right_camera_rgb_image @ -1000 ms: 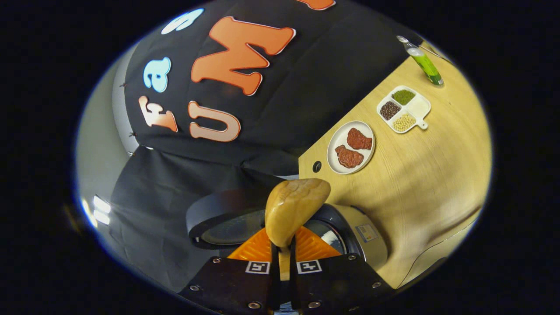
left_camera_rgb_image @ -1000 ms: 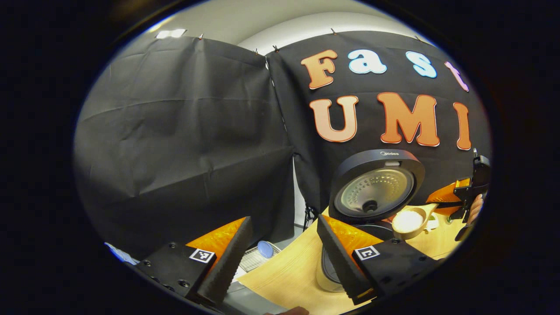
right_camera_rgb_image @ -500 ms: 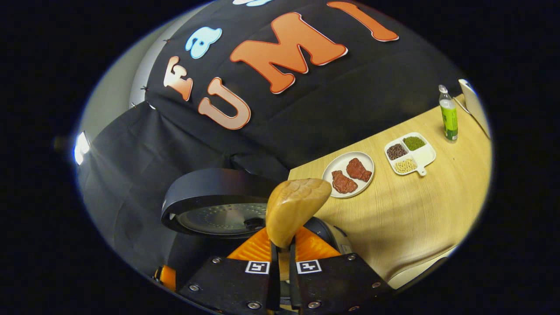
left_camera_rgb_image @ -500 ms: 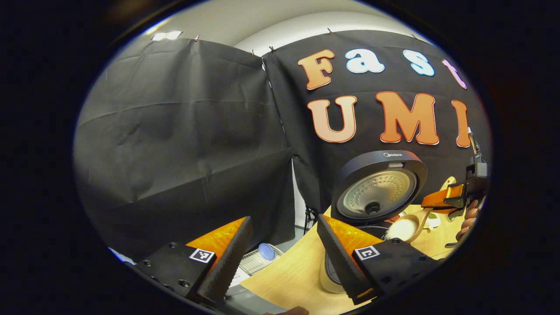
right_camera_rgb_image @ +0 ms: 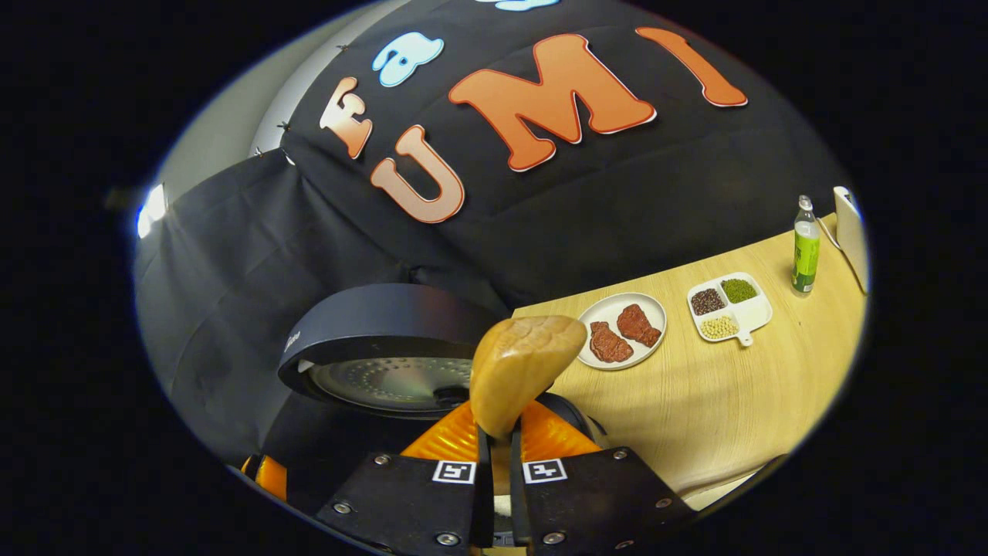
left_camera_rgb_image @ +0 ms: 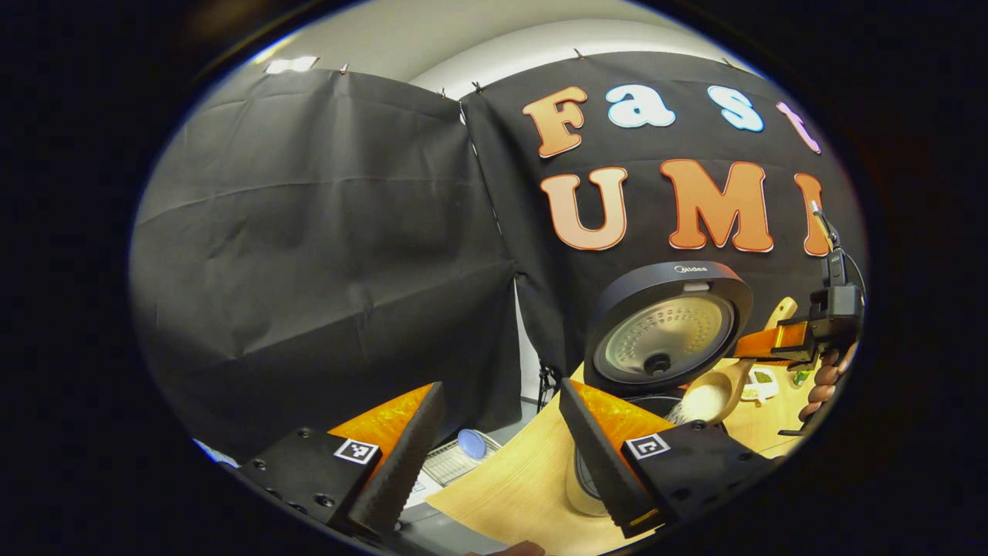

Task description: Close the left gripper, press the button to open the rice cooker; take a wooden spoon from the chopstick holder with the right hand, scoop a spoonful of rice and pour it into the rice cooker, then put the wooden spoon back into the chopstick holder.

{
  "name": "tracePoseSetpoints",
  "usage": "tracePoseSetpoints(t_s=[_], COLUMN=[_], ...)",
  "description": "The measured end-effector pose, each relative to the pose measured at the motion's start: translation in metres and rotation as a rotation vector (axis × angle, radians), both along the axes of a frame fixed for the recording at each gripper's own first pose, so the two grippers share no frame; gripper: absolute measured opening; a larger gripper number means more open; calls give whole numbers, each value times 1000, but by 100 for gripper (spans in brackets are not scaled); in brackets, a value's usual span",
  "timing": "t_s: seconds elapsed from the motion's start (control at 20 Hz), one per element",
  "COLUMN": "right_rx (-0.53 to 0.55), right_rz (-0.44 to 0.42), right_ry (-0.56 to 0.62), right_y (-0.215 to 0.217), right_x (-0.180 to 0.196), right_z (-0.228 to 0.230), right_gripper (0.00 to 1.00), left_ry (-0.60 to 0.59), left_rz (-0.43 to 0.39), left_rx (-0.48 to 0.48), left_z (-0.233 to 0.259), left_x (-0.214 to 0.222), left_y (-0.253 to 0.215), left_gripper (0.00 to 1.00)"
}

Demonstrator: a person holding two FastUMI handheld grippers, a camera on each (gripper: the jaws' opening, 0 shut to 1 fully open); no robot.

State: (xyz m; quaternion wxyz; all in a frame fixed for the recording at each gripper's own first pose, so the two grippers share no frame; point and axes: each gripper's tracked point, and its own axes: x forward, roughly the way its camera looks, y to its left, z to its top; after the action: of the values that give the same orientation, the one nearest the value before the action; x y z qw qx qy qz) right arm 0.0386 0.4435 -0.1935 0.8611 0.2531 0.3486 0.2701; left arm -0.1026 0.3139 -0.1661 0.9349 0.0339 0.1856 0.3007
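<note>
Left gripper view: the left gripper (left_camera_rgb_image: 494, 455) hung with its two fingers spread wide apart, nothing between them, above the near edge of a wooden table (left_camera_rgb_image: 517, 486). Right of it stood the rice cooker (left_camera_rgb_image: 668, 332), its round lid raised upright and its inner side facing the camera. Further right, the right gripper (left_camera_rgb_image: 760, 345), held in a hand (left_camera_rgb_image: 822, 382), gripped a wooden spoon (left_camera_rgb_image: 714, 394) tilted bowl-down at the cooker's mouth, white rice in the bowl.

Right gripper view: the cooker's open lid (right_camera_rgb_image: 378, 351) lay at left. At centre, the right gripper's fingers were clamped on the spoon's handle, the underside of the bowl (right_camera_rgb_image: 521, 363) facing the camera. On the table to the right were a plate of meat (right_camera_rgb_image: 621, 330), a divided dish of beans (right_camera_rgb_image: 729, 306) and a green bottle (right_camera_rgb_image: 805, 247).
</note>
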Motion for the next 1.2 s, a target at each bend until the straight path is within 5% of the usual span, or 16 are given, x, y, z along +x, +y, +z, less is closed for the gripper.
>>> tracePoseSetpoints(t_s=[0.15,0.2,0.25,0.3,0.35,0.4,0.5,0.55,0.6,0.65,0.7,1.1,1.15,1.2], right_rx=[-47,-56,-61,-68,-74,-81,-98,-109,-118,-129,-137,-184,-192,-196], right_rz=[2,10,18,25,28,37,45,46,51,54,57,123,134,144], right_ry=[-38,-46,-55,-63,-76,-88,-114,-126,-138,-149,-159,-232,-242,-247], right_y=[4,6,8,10,11,13,15,15,16,15,16,27,29,30], right_x=[0,-2,-4,-5,-4,-5,-5,-5,-6,-5,-7,-17,-18,-21], right_z=[-1,-2,-2,-2,-1,1,3,2,3,2,3,6,5,5], right_gripper=[8,8,8,8,8,8,8,8,8,8,8,8,8,8], left_ry=[16,19,22,23,26,29,32,31,32,35,36,38,39,39], left_rz=[16,19,19,17,15,14,17,18,18,19,19,20,20,21], left_rx=[-21,-25,-25,-23,-18,-13,-17,-21,-20,-16,-14,-13,-13,-14], left_z=[-6,-6,-5,-5,-6,-6,-5,-6,-6,-6,-5,-5,-5,-4], left_x=[-3,-4,-3,-2,-4,-4,-4,-4,-4,-5,-5,-6,-7,-6], left_y=[1,0,1,1,1,2,2,2,2,3,3,3,3,3], left_gripper=[93,100,93,100,93,100,93,100,93,100,93,93,100,93])
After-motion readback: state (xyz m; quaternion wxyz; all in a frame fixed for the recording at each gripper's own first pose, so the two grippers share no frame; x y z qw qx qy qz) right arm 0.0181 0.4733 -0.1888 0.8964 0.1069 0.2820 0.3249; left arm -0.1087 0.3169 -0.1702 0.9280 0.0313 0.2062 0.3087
